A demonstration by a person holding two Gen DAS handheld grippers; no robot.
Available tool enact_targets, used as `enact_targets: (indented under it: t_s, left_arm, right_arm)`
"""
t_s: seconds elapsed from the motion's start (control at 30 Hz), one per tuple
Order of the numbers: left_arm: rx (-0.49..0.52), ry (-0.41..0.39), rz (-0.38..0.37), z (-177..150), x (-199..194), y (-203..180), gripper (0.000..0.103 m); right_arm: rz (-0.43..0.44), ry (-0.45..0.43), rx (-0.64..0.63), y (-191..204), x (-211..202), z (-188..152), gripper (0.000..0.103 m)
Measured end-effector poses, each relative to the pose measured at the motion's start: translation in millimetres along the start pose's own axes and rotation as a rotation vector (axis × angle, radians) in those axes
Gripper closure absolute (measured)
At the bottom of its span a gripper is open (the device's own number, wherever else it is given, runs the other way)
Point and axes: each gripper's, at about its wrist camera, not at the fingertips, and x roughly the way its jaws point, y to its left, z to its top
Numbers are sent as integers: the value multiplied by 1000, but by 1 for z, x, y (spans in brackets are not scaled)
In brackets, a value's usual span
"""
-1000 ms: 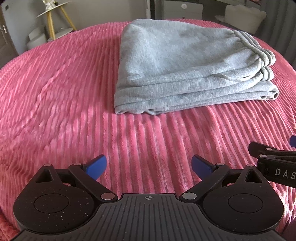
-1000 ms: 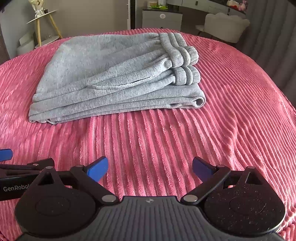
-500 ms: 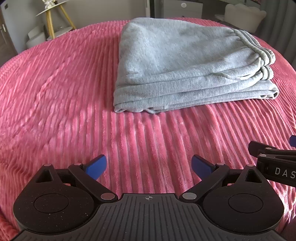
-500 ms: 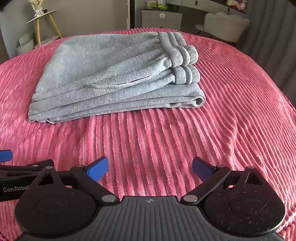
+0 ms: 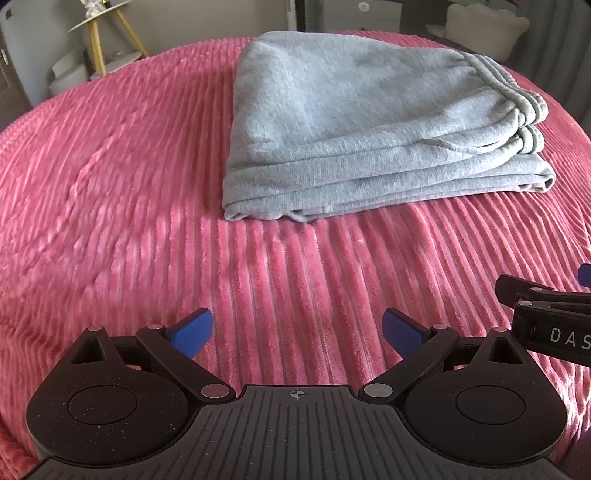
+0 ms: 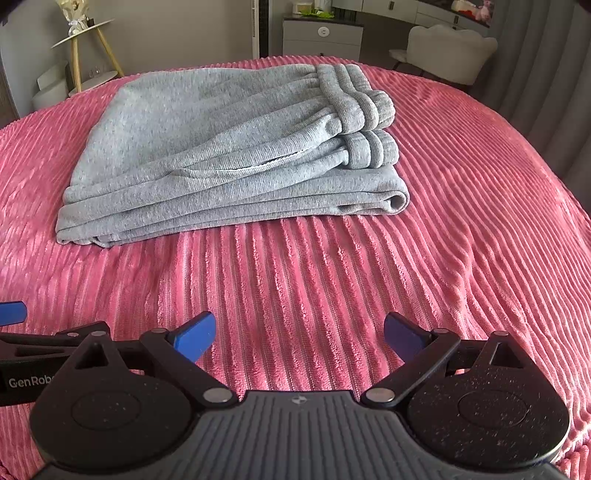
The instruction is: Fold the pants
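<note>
Folded grey pants (image 5: 369, 125) lying unchanged on pink bed (image 5: 129, 221), left tool (image 5: 297, 328) and right tool (image 6: 300, 332) staying wide apart, gripping nothing, bed edges being cut off.

Both views are taken from low over the pink ribbed bed cover (image 5: 147, 206), facing forward along the blue fingertips toward the far wall. The left wrist view is set behind the left hand-held gripper (image 5: 297, 330), with the folded grey pants (image 5: 369, 133) seen ahead and to the right of centre. The right wrist view is set behind the right hand-held gripper (image 6: 300, 334), with the same pants (image 6: 229, 147) ahead and to the left. Each hand-held gripper is caught at the inner edge of the other's view. The pants, the cover between, the side table (image 6: 83, 33) and the white chair (image 6: 450, 48) are shared.
</note>
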Motion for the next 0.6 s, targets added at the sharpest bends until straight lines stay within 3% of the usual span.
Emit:
enact_targets:
  t_s: [0.6]
  left_arm:
    - [3,2,-4,0,0,-1,2]
  right_arm:
    - [-2,2,4,-1,0,0,5]
